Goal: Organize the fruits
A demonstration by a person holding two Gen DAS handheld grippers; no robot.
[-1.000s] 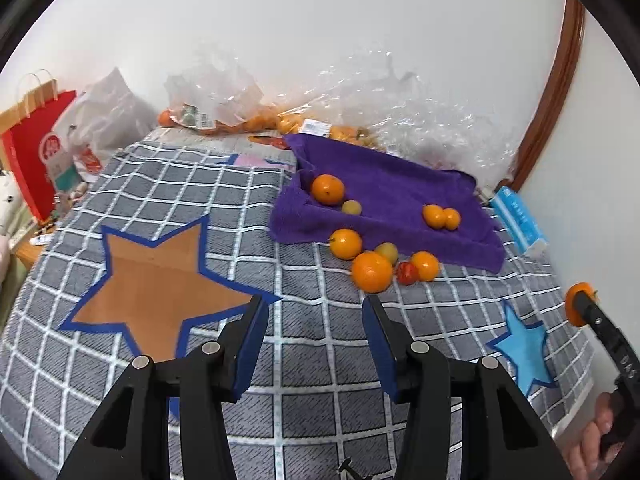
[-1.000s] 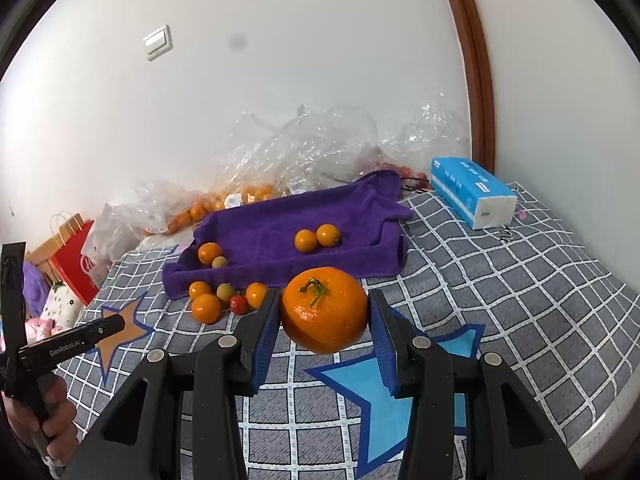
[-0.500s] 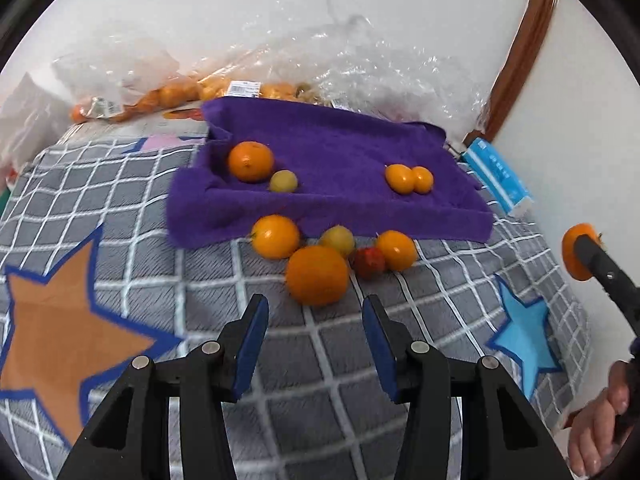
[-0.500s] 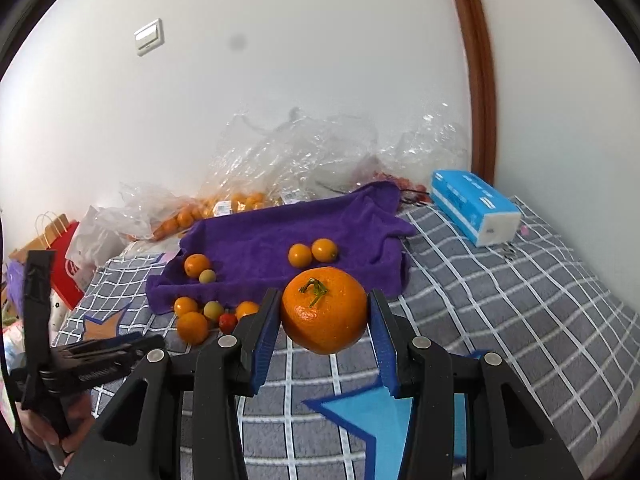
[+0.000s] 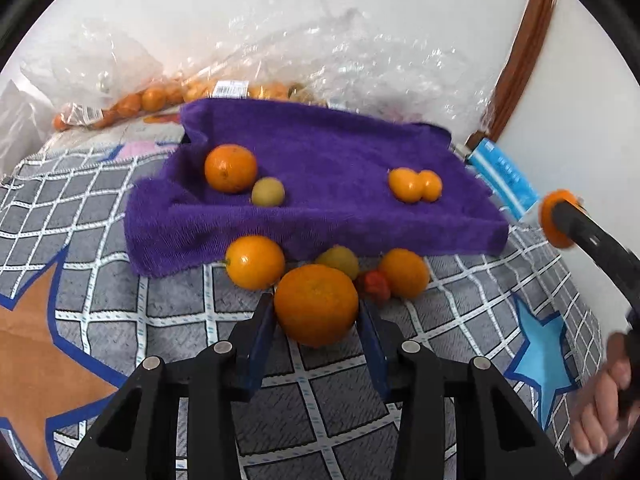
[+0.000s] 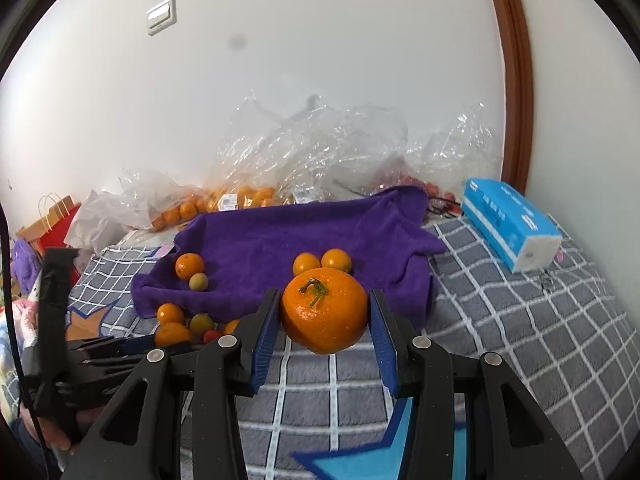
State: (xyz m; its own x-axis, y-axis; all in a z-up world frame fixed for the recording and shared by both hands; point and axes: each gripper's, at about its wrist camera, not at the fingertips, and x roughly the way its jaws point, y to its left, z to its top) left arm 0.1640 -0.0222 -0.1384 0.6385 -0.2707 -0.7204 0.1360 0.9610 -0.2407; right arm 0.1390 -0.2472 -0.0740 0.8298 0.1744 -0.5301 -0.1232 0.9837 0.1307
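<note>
red fruit (image 5: 376, 285): small, half hidden behind the large orange (image 5: 316, 305); its kind cannot be told
right gripper (image 5: 558, 220): only one blurred finger in the left wrist view, running off the right edge
person's hand (image 5: 600, 412): blurred, cut by the picture's rim
plastic bags (image 6: 320, 148): contents partly veiled by glare
paper bag (image 6: 48, 220): mostly hidden at the left edge

Four fruits lie on the towel (image 5: 320, 148), five on the blanket (image 5: 168, 300) before it.
</note>
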